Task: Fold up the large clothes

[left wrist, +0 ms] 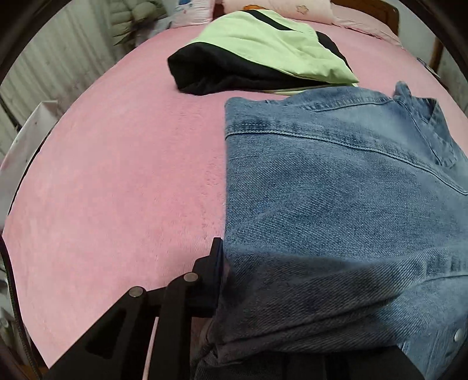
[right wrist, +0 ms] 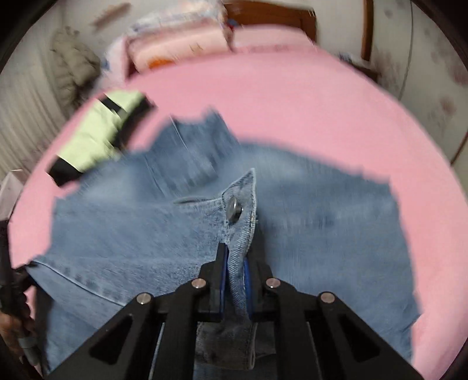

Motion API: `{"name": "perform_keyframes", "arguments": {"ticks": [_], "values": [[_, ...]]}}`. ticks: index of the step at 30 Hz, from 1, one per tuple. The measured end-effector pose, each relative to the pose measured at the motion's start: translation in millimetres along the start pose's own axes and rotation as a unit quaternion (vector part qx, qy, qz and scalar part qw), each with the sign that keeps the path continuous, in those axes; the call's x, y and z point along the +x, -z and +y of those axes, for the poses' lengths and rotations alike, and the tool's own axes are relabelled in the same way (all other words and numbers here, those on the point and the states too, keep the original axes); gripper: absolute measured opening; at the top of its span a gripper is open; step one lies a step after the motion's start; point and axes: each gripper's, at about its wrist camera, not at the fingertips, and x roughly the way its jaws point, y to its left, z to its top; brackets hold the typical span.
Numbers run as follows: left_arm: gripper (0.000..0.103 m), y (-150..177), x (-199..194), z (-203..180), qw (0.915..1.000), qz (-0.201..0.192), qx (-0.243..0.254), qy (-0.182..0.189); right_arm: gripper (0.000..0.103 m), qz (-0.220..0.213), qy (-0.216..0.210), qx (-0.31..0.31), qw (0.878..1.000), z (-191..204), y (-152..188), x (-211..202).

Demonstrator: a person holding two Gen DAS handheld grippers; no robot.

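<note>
A blue denim jacket (left wrist: 336, 190) lies on the pink bed (left wrist: 117, 175). My left gripper (left wrist: 223, 263) is shut on its near left edge. One black finger (left wrist: 216, 260) shows; the lifted denim drapes over the other and hides it. In the right wrist view, which is motion-blurred, the denim jacket (right wrist: 131, 233) spreads across the bed (right wrist: 292, 102). My right gripper (right wrist: 237, 254) is shut on a raised denim band. A metal button (right wrist: 234, 209) sits just beyond the tips on that band.
A folded light-green and black garment (left wrist: 263, 52) lies further up the bed, also blurred at the left (right wrist: 93, 137). Pink pillows (right wrist: 175, 46) and a wooden headboard (right wrist: 263, 17) are at the far end. A grey puffer coat (right wrist: 73, 67) hangs at the left. A white box (left wrist: 29, 131) stands beside the bed.
</note>
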Motion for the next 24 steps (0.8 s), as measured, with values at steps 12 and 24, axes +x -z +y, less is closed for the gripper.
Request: {"name": "perform_keyframes", "arguments": {"ticks": [12,24], "values": [[0.050,16,-21,13,0.9994,-0.007,0.028,0.017,0.010,-0.082,0.027,-0.054,0.995,17,-17,-5],[0.080,3,-59,29,0.9898,0.031,0.102,0.094,0.033,0.002,0.043,-0.067,0.997,9,-20,20]]}}
